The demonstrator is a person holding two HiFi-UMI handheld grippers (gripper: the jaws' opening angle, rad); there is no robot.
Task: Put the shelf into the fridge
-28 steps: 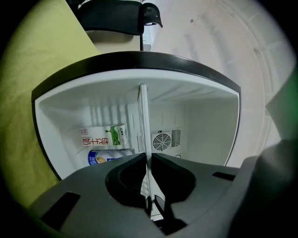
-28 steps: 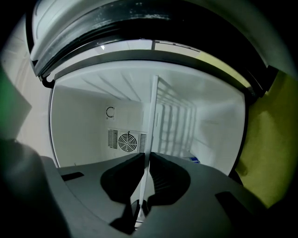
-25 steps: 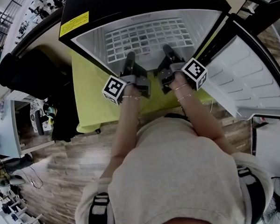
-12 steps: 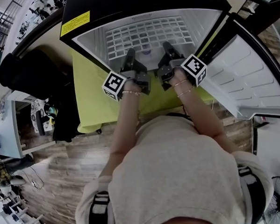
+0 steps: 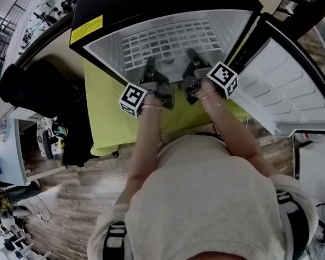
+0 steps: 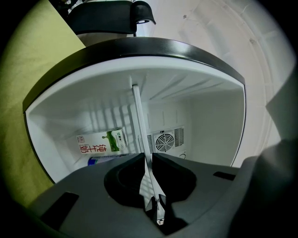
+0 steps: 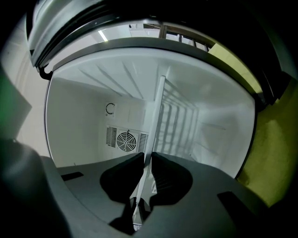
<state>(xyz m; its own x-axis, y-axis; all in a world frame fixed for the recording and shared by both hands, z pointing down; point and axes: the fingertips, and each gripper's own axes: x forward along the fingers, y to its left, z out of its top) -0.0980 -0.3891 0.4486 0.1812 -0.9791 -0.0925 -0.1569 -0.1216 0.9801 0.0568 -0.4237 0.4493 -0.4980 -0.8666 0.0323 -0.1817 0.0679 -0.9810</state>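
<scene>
The fridge [image 5: 98, 12] stands open on a table draped in yellow-green cloth [image 5: 106, 110], its door [image 5: 295, 90] swung out to the person's right. The shelf [image 5: 170, 39], a white grid of bars, is inside the white cavity. In the head view its broad face is turned up towards the camera. Its long axis runs side to side across the cavity, its far edge points at the back wall, and its near edge faces the person. Both grippers hold that near edge. The left gripper [image 5: 150, 65] is towards the shelf's left half, and its jaws are pressed together on the thin front rim. The right gripper [image 5: 190, 55] is just beside it towards the right half, pinching the rim the same way. In each gripper view the shelf appears edge-on as a narrow pale strip that starts between the dark jaws and runs straight away into the fridge. The left gripper view shows a green-and-white milk carton [image 6: 102, 142] lying on its side deep in the cavity, to the left of the strip, with something blue [image 6: 100, 161] just under it that is too small to identify. A round fan grille [image 6: 164, 140] is set in the back wall. Whether the shelf's side edges rest on the wall ledges cannot be made out.
</scene>
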